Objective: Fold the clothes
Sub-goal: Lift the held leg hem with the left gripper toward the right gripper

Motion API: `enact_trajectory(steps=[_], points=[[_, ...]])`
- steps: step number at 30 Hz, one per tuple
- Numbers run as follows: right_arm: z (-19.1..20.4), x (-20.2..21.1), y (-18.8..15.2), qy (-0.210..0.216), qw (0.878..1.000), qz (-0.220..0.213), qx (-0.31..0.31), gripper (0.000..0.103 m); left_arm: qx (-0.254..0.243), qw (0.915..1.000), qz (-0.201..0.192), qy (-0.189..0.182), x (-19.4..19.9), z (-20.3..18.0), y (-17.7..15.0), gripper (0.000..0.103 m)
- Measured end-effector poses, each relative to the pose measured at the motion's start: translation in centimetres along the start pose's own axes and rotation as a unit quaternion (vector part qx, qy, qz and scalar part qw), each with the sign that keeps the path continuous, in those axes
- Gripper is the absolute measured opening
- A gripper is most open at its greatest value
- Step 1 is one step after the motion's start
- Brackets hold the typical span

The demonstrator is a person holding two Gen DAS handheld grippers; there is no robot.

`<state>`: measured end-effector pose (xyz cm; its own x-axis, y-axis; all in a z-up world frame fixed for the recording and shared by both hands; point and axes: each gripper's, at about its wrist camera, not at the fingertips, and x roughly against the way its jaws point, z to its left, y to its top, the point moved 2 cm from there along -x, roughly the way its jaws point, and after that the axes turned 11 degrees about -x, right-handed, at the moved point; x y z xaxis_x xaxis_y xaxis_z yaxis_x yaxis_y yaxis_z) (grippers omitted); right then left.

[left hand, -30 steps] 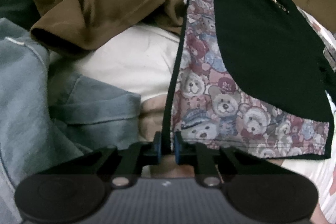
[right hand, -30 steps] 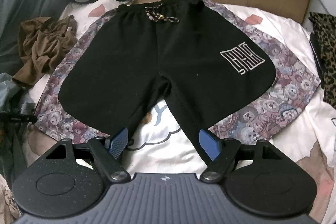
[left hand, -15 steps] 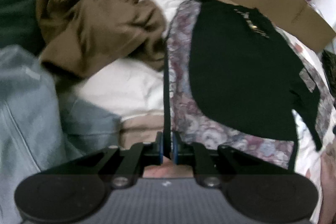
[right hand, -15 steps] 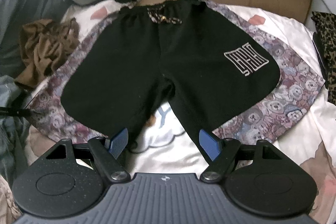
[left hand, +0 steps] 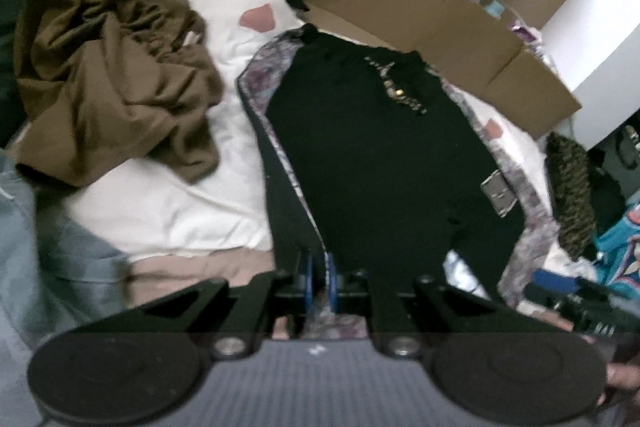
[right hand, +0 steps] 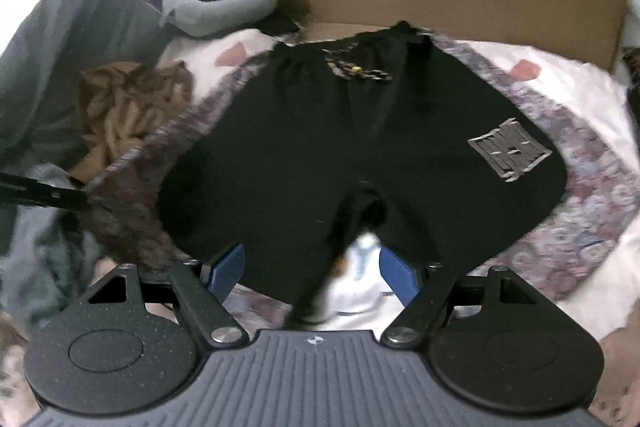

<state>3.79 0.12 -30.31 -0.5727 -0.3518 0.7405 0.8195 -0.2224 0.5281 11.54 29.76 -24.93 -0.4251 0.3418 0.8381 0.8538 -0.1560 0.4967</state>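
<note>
Left gripper pinching the shorts by their bear-print edge, lifted higher than before so the black lining shows, right gripper spread, black shorts with grey logo, centre frame on white bedding.

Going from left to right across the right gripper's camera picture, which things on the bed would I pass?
Dark grey pillow → crumpled brown garment → black shorts → grey logo patch on the shorts.

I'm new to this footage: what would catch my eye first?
The black shorts, spread flat mid-bed with a grey emblem on one leg. The left gripper pinches their bear-print edge; the right gripper hangs open over the hems. A crumpled brown garment lies left.
</note>
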Motion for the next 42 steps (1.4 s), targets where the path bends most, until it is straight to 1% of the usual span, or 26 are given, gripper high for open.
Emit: enact_trajectory(steps=[4,7,10,14,16,19,22,24,29,31,35,37,38,39,42], points=[[2.0,0.0,0.5,0.042,0.999,-0.003,0.007,0.079,0.006,0.9998,0.001,-0.016,-0.4,-1.5,1.3,0.008],[3.2,-0.3,0.6,0.064,0.998,-0.004,0.003,0.073,0.005,0.9996,0.004,-0.028,-0.7,-2.7,1.8,0.008],[4.3,-0.5,0.7,0.085,0.996,-0.005,-0.001,0.073,0.001,0.9993,0.009,-0.037,-1.1,-3.7,2.2,0.008],[5.6,-0.7,0.5,0.103,0.995,-0.005,0.008,0.071,0.007,0.9986,0.017,-0.049,-1.7,-4.9,2.9,0.008],[6.1,-1.0,0.5,0.113,0.994,-0.004,0.006,0.067,0.015,0.9982,0.019,-0.055,-2.1,-5.3,3.3,0.008],[6.7,-1.5,0.6,0.126,0.992,-0.002,0.001,0.064,0.024,0.9974,0.022,-0.064,-2.4,-5.9,3.7,0.008],[7.3,-1.9,0.6,0.128,0.992,-0.005,0.0,0.063,0.026,0.9967,0.024,-0.074,-2.7,-6.6,4.0,0.008],[7.3,-2.0,0.9,0.137,0.99,-0.006,-0.02,0.063,0.024,0.9959,0.025,-0.083,-2.8,-7.2,4.2,0.008],[8.3,-2.9,1.3,0.139,0.99,-0.006,-0.005,0.063,0.035,0.9933,0.027,-0.107,-3.3,-7.8,4.2,0.008],[8.2,-3.2,1.4,0.142,0.99,-0.005,-0.011,0.063,0.038,0.9922,0.028,-0.115,-3.6,-8.0,4.3,0.008],[8.0,-3.9,1.5,0.134,0.991,-0.007,-0.016,0.063,0.031,0.9917,0.031,-0.121,-4.0,-8.6,4.5,0.008],[8.0,-4.3,1.6,0.133,0.991,-0.01,-0.023,0.059,0.034,0.9914,0.029,-0.123,-4.0,-8.6,4.6,0.008],[8.0,-4.5,1.6,0.133,0.991,-0.01,-0.026,0.056,0.036,0.9911,0.028,-0.125,-4.1,-8.6,4.6,0.008],[8.1,-4.7,1.6,0.131,0.991,-0.01,-0.026,0.049,0.04,0.9907,0.028,-0.127,-4.1,-8.6,4.6,0.008],[8.4,-5.3,1.5,0.127,0.992,-0.01,-0.025,0.048,0.047,0.9896,0.027,-0.133,-4.2,-8.6,4.6,0.008]])
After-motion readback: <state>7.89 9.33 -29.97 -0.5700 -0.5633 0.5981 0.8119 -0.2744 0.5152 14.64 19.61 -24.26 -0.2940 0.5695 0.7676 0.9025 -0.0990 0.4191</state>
